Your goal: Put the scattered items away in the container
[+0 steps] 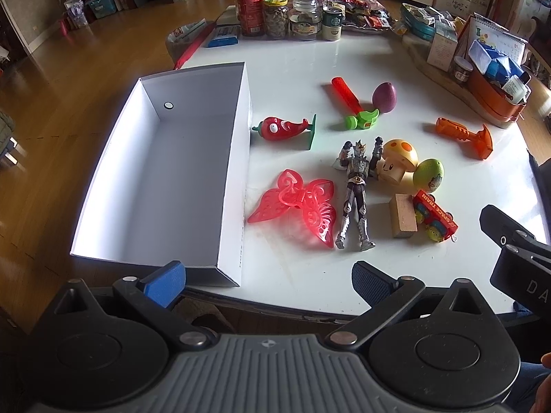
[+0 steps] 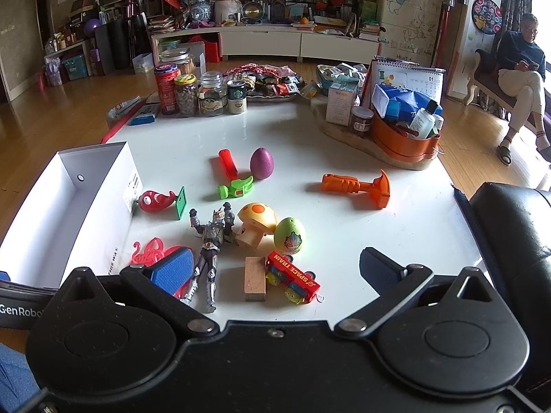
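Observation:
An empty white box (image 1: 193, 179) (image 2: 51, 213) sits at the table's left edge. Toys lie scattered to its right: a red chilli figure (image 1: 282, 128) (image 2: 156, 200), a red butterfly (image 1: 296, 206) (image 2: 151, 251), a silver action figure (image 1: 356, 189) (image 2: 210, 241), a mushroom toy (image 1: 397, 161) (image 2: 256, 222), a green egg (image 1: 428, 175) (image 2: 290, 235), a wooden block (image 1: 403, 216) (image 2: 255, 278), a red train (image 1: 435, 215) (image 2: 294, 277), a purple egg (image 1: 384, 97) (image 2: 262, 162), a red-green tool (image 1: 354, 105) (image 2: 234, 177) and an orange hammer (image 1: 465, 137) (image 2: 358, 187). My left gripper (image 1: 268, 284) is open at the near edge. My right gripper (image 2: 275, 268) is open above the block and train.
Jars and cans (image 1: 286, 17) (image 2: 199, 93) line the table's far side, with snack packets behind. An orange basket (image 2: 406, 141) of bottles and a calendar stand at the far right. A person (image 2: 523, 79) sits on a chair beyond the table. Wooden floor lies left of the box.

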A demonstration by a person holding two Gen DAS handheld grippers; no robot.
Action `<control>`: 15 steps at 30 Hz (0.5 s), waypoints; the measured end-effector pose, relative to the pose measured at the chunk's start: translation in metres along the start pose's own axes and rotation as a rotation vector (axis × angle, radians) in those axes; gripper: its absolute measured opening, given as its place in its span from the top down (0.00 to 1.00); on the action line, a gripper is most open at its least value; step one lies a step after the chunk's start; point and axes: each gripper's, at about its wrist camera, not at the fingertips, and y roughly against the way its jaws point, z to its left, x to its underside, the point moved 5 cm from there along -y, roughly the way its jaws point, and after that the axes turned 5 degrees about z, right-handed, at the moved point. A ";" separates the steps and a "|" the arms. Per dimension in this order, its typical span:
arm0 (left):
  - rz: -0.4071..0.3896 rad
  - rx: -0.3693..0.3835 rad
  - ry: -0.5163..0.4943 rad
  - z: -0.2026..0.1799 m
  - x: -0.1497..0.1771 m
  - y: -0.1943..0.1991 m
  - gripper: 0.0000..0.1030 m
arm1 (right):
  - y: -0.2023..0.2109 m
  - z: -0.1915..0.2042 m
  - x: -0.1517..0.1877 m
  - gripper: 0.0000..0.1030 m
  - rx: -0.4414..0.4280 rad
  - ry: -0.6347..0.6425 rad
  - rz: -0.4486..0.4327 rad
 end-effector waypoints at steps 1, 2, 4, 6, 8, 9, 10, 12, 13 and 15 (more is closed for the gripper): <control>0.000 0.000 -0.001 0.000 0.000 0.000 0.01 | 0.000 0.000 0.000 0.03 0.000 0.000 0.000; 0.000 0.001 -0.001 0.000 0.000 0.000 0.01 | 0.000 0.000 0.000 0.03 0.002 0.000 0.001; 0.001 0.004 -0.001 0.000 0.000 0.000 0.01 | 0.000 0.000 0.000 0.03 0.001 0.000 0.000; 0.002 0.006 -0.002 -0.001 0.001 0.000 0.01 | 0.000 0.000 0.000 0.03 0.000 0.000 0.000; 0.001 0.006 -0.002 -0.001 0.001 0.001 0.01 | 0.000 0.000 0.000 0.03 0.001 0.002 0.000; 0.000 0.006 -0.002 -0.001 0.001 0.001 0.01 | 0.000 0.001 0.000 0.03 0.001 0.002 0.000; -0.001 0.006 -0.001 -0.001 0.001 0.001 0.01 | 0.000 0.001 0.000 0.03 0.001 0.001 -0.001; -0.001 0.007 0.000 -0.001 0.001 0.001 0.01 | 0.000 0.001 0.000 0.03 -0.001 0.001 0.000; -0.001 0.007 0.000 -0.001 0.001 0.001 0.01 | 0.000 0.001 0.000 0.03 0.001 0.002 -0.001; -0.001 0.008 0.000 -0.001 0.001 0.002 0.01 | 0.000 0.001 0.000 0.03 0.001 0.002 0.000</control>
